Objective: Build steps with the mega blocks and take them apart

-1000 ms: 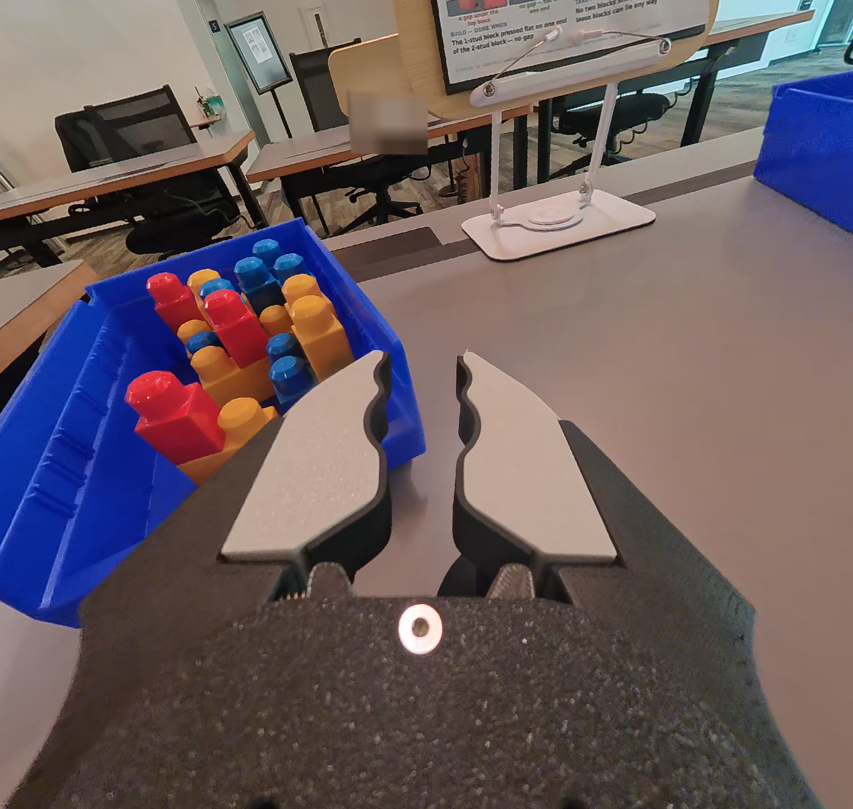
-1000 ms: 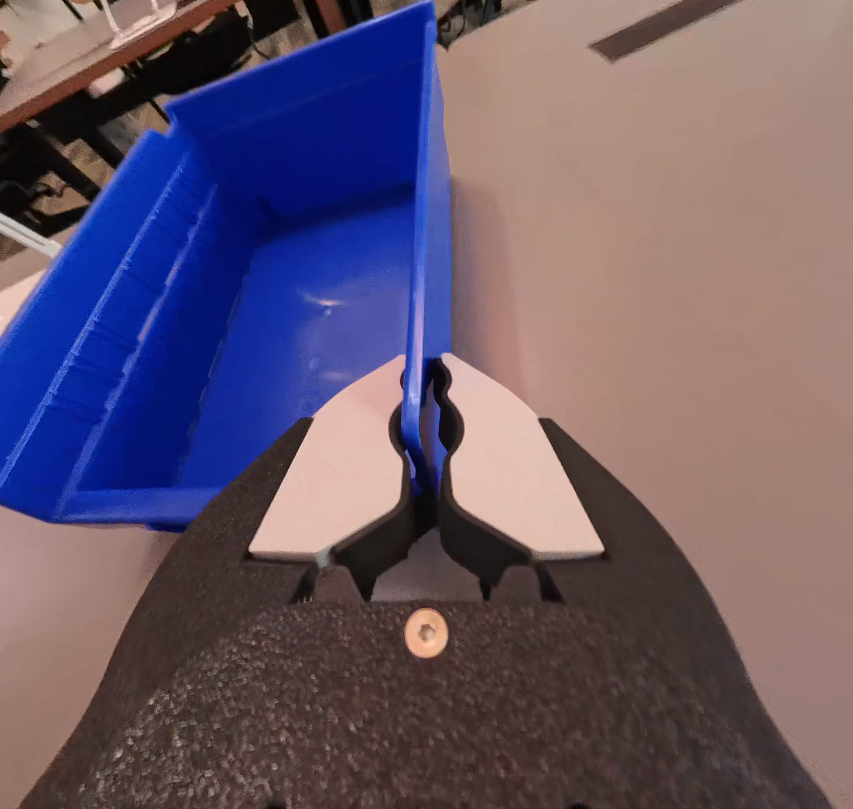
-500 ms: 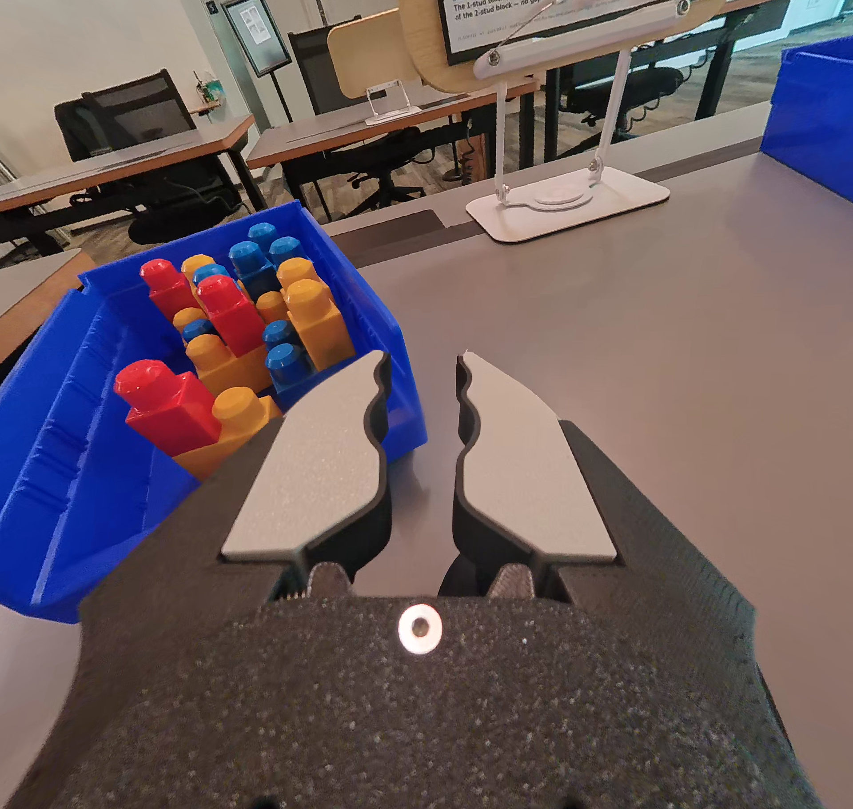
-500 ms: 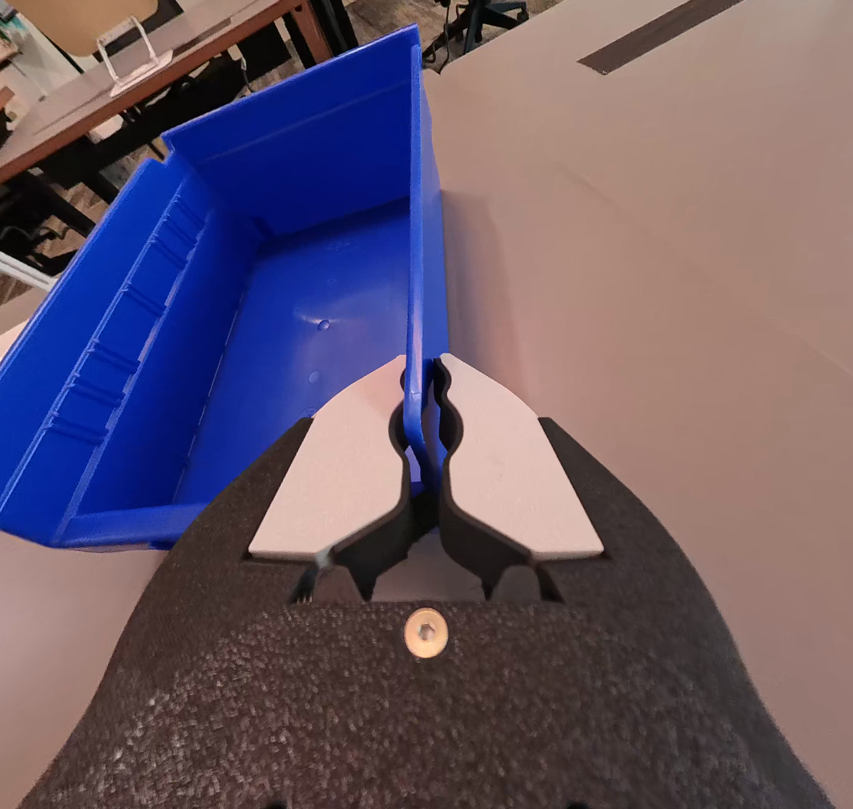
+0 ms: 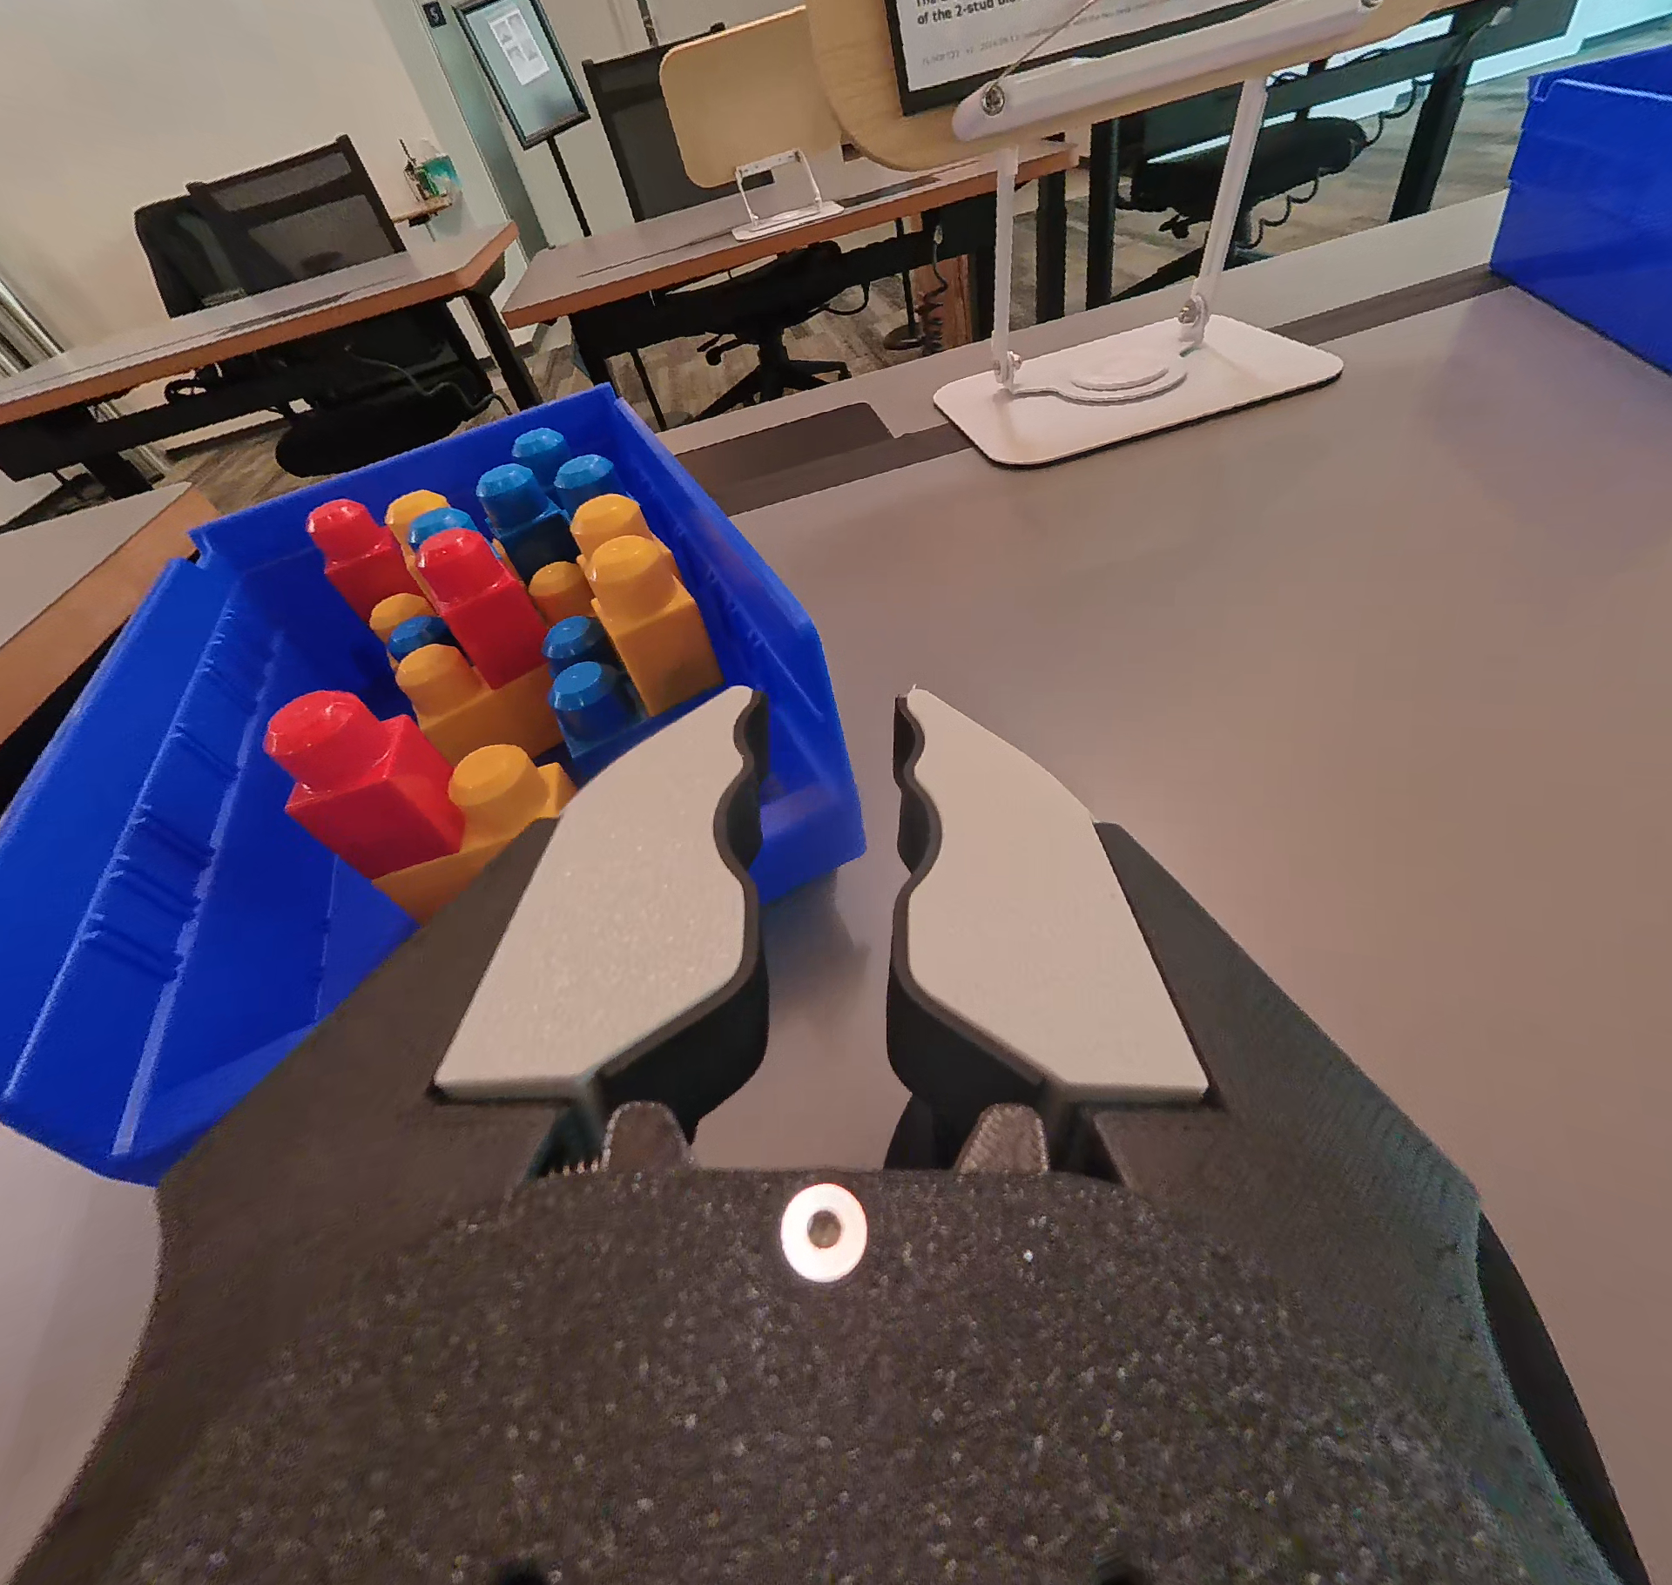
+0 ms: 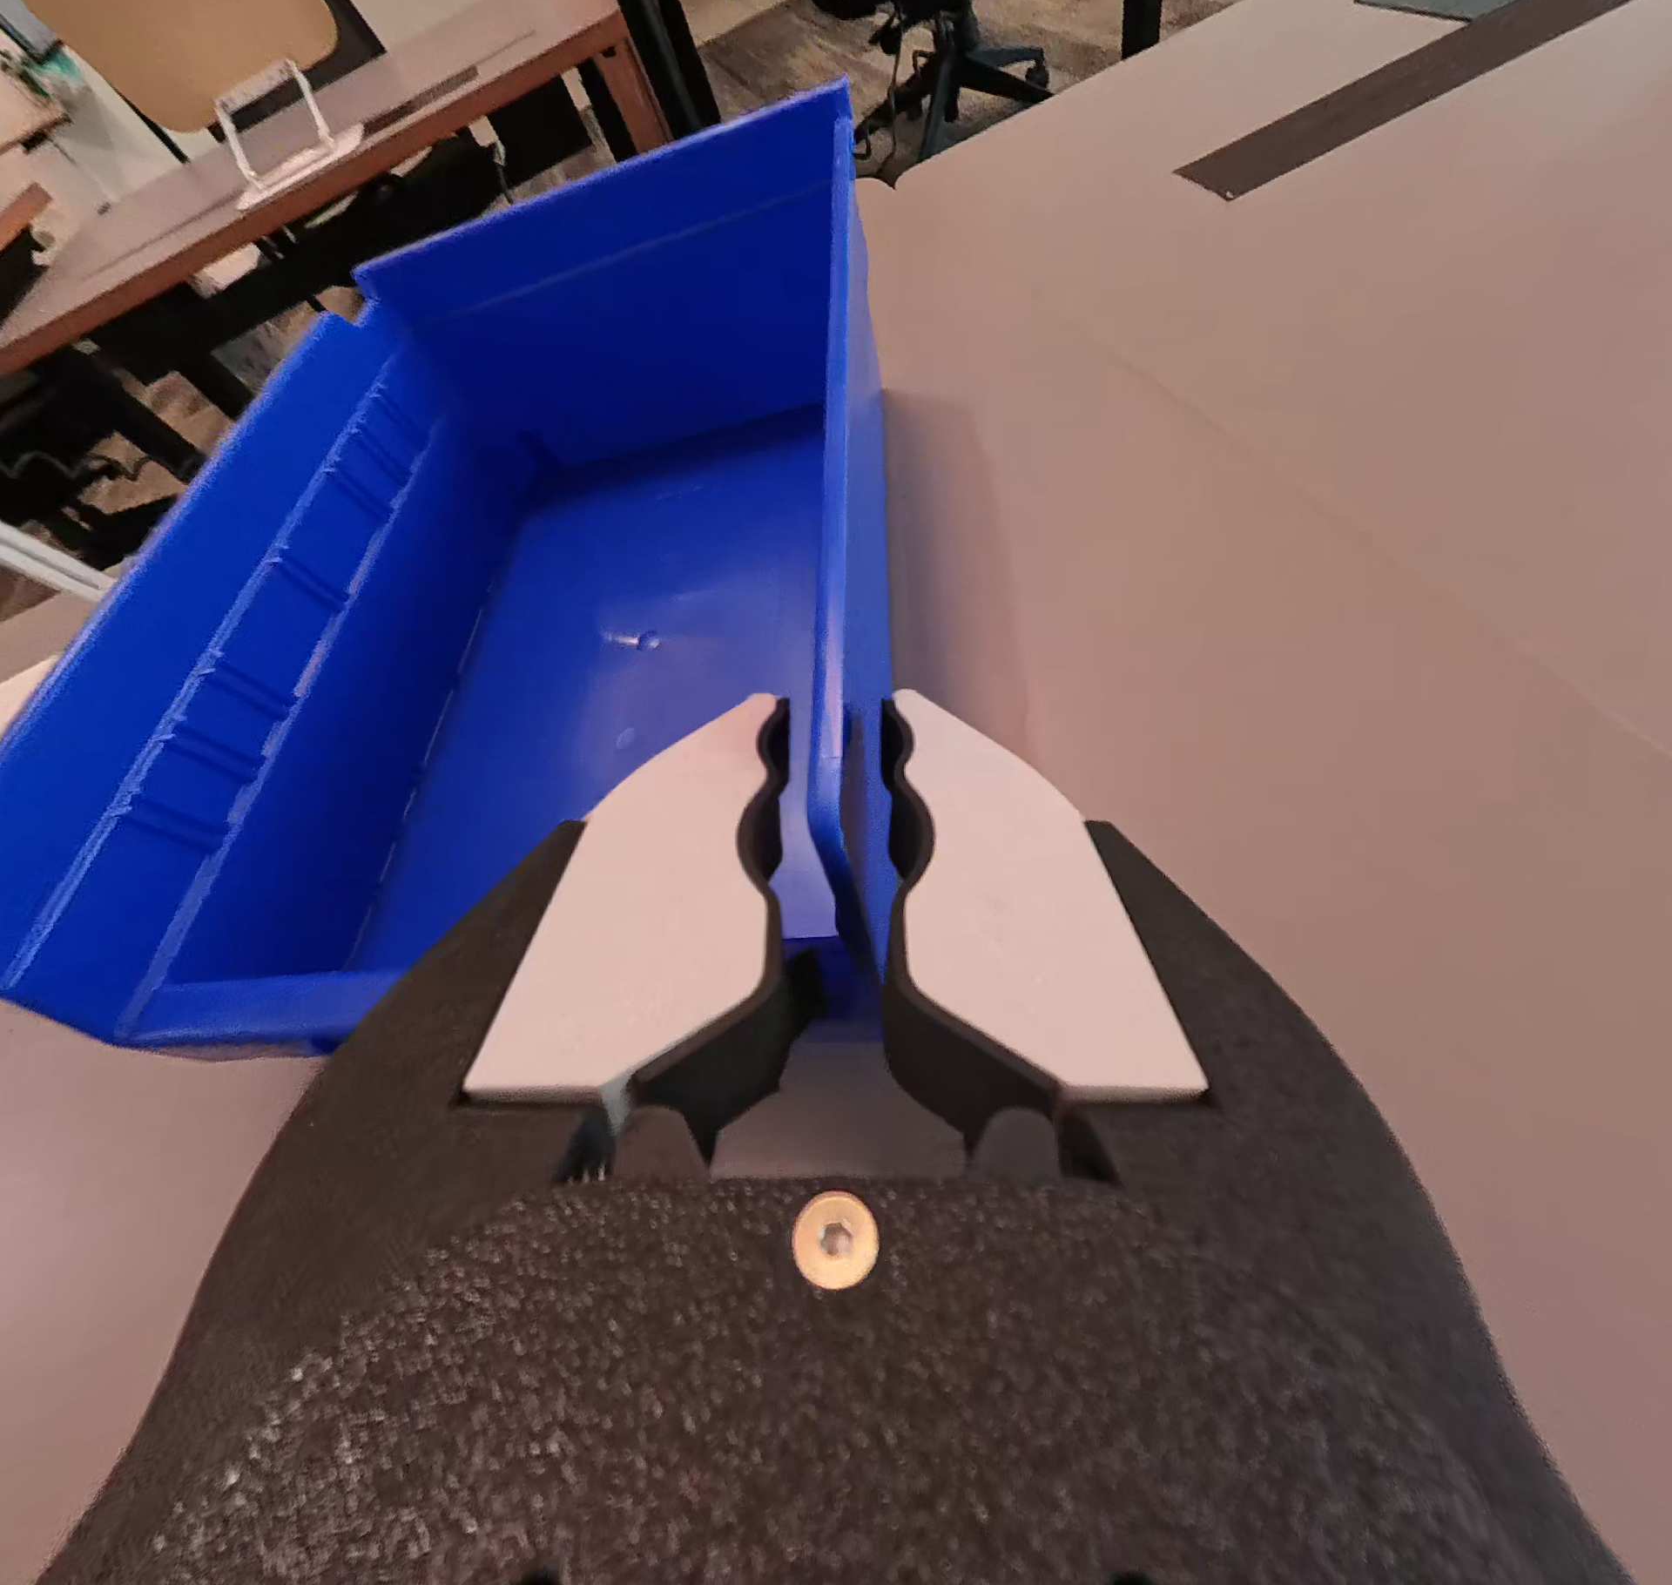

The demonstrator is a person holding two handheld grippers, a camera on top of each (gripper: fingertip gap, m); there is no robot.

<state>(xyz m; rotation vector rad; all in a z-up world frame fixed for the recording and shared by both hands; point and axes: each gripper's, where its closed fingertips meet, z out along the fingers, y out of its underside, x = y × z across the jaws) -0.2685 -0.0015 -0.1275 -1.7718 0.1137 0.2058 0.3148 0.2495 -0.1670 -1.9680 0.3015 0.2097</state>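
Note:
A blue bin (image 5: 136, 818) on the grey table holds several red (image 5: 362, 781), yellow (image 5: 647, 619) and blue (image 5: 584, 700) mega blocks, some stacked in steps. My left gripper (image 5: 828, 709) is open and empty, just right of that bin's near corner, above the table. In the right wrist view an empty blue bin (image 6: 588, 365) stands on the table. My right gripper (image 6: 834, 709) is open and straddles the bin's right wall (image 6: 837, 456), with a small gap on each side of the wall.
A white stand (image 5: 1140, 392) carrying an instruction board sits at the back of the table. The empty bin's corner (image 5: 1592, 211) shows at the far right. A dark strip (image 6: 1411, 85) runs across the table. Other desks and office chairs stand behind. My hands' fingertips stand some 65 centimetres from each other.
My right gripper's jaws, shut on the empty bin's right wall before, have opened off it. My left gripper stayed open and shifted a little; the block bin did not move.

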